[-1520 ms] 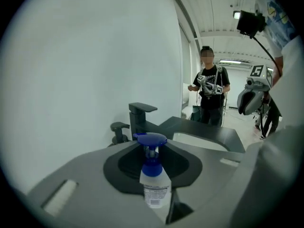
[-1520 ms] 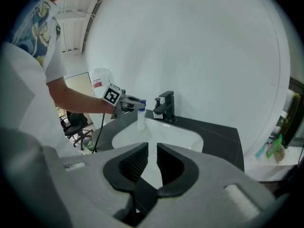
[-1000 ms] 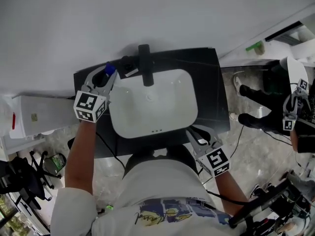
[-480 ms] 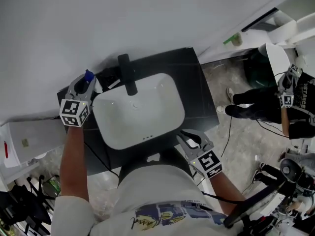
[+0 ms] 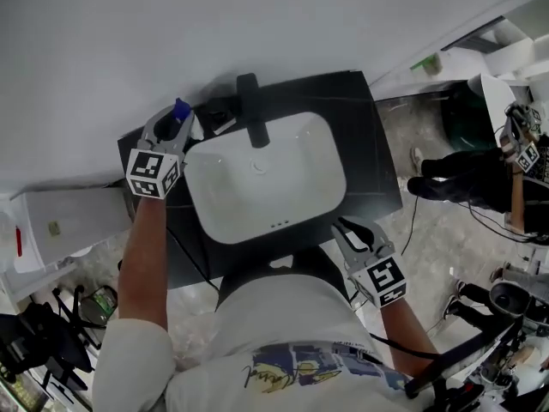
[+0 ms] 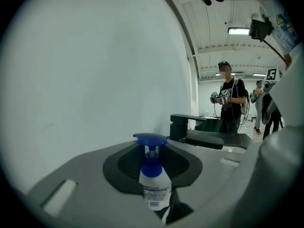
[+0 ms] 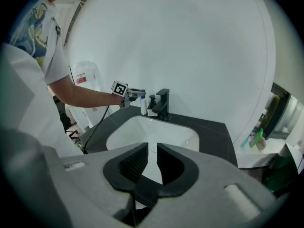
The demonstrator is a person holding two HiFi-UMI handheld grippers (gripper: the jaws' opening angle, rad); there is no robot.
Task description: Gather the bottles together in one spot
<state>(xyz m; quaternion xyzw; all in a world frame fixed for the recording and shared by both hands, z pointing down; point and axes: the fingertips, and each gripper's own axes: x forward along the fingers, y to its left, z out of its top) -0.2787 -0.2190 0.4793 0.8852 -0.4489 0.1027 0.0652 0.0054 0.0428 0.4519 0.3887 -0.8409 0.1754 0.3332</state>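
From above, my left gripper (image 5: 178, 120) was up at the back-left corner of the black countertop (image 5: 375, 148), hard by the wall. There it was: the pump bottle (image 5: 182, 110), its blue top poking out between the fingers, just left of the black faucet (image 5: 251, 114). The white basin (image 5: 300, 204) filled the middle of the counter. My right gripper (image 5: 358, 235) hung off the basin's near-right corner, well apart from the bottle. Off to the right, a person in black (image 5: 476, 183) stood on the floor. Over to the left gripper view: the bottle stood upright, square between my jaws. The blue pump head (image 6: 150, 138) was on top and the white body with its printed label (image 6: 156, 194) sat lower down. The dark pads were clenched against its sides, so I had it. The bottle's base was hidden behind the gripper's own body, so I couldn't tell whether it rested on the counter. The faucet showed just behind and to the right, and the person in black stood farther back, holding grippers too. Then the right gripper view: my jaws stood slightly apart with nothing between them, only the basin showing through the narrow gap. Across the basin I could see the left gripper's marker cube (image 7: 119, 88) and the white bottle at the gripper's tips. Tucked between that bottle and the faucet was a dark pump dispenser (image 7: 152, 100).
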